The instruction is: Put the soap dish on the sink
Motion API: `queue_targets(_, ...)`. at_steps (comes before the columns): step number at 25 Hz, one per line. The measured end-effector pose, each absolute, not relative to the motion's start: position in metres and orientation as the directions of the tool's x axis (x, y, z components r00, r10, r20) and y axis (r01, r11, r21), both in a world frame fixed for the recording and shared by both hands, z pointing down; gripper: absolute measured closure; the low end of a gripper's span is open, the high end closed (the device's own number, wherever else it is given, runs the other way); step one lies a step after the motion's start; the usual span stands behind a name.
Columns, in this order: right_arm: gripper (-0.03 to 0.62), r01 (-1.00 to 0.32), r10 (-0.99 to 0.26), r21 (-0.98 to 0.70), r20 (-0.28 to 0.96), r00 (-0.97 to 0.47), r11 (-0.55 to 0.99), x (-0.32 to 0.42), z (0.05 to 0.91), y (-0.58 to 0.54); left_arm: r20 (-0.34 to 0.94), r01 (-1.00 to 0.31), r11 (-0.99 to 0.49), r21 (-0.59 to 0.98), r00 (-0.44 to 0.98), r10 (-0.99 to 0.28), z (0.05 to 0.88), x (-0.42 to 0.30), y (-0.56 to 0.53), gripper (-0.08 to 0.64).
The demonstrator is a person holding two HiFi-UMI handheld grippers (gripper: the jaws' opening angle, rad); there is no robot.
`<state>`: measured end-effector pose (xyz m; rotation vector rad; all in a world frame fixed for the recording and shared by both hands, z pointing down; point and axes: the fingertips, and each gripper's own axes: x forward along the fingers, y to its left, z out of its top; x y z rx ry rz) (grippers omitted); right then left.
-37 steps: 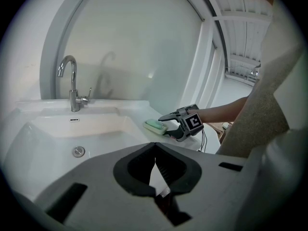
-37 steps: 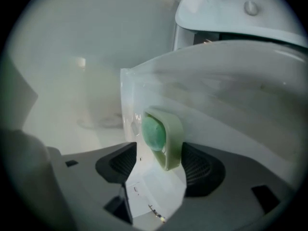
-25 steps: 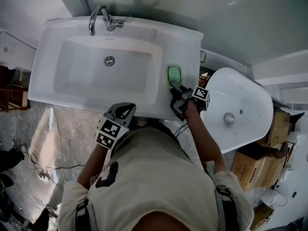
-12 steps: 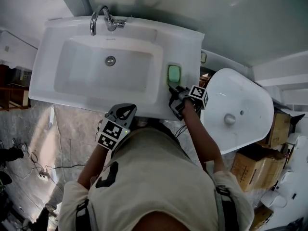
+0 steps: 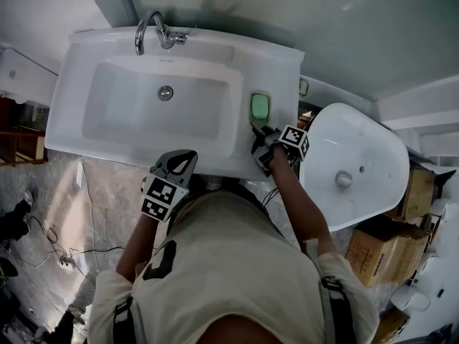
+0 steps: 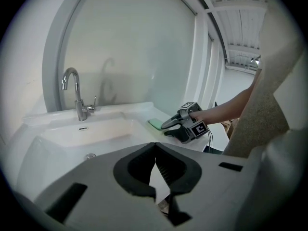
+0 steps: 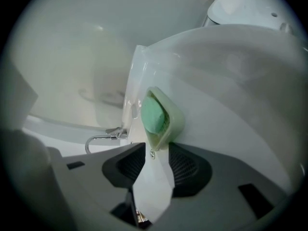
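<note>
Right gripper [image 5: 257, 127] jaws, just closing, pinch dish [image 5: 259, 107] end on sink [image 5: 215, 56] ledge; left gripper [image 5: 188, 155] pressed together, empty.

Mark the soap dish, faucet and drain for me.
soap dish [image 7: 174, 115], right gripper view, right rim.
faucet [image 6: 78, 99], left gripper view, upright column.
drain [image 5: 166, 92], head view, centre of plug.

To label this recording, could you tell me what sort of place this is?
Probably a storeroom or workshop for bathroom fittings, not a finished bathroom: a sink with tap and soap dish, a second basin beside it, and cardboard boxes.
</note>
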<state>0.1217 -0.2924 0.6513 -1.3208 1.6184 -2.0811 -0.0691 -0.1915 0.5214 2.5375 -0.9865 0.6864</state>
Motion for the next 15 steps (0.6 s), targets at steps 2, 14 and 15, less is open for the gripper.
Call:
queue_targets(2, 0.434, -0.350, -0.623, -0.854, 0.520, -0.584, -0.384, 0.121, 0.651, -0.293, 0.540, -0.709, -0.695, 0.123, 0.635, -0.552, 0.518, -0.075, -0.196, 0.540)
queue_targets(14, 0.581, -0.315, -0.633, -0.934, 0.347, -0.692, -0.167, 0.095, 0.586, -0.280, 0.504, -0.743, -0.655, 0.136, 0.621, -0.601, 0.502, -0.100, -0.209, 0.540)
queue_targets(15, 0.581, -0.304, -0.632, -0.942, 0.324, -0.704, -0.144, 0.090, 0.577, -0.278, 0.502, -0.744, -0.654, 0.134, 0.620, -0.603, 0.502, -0.102, -0.209, 0.540)
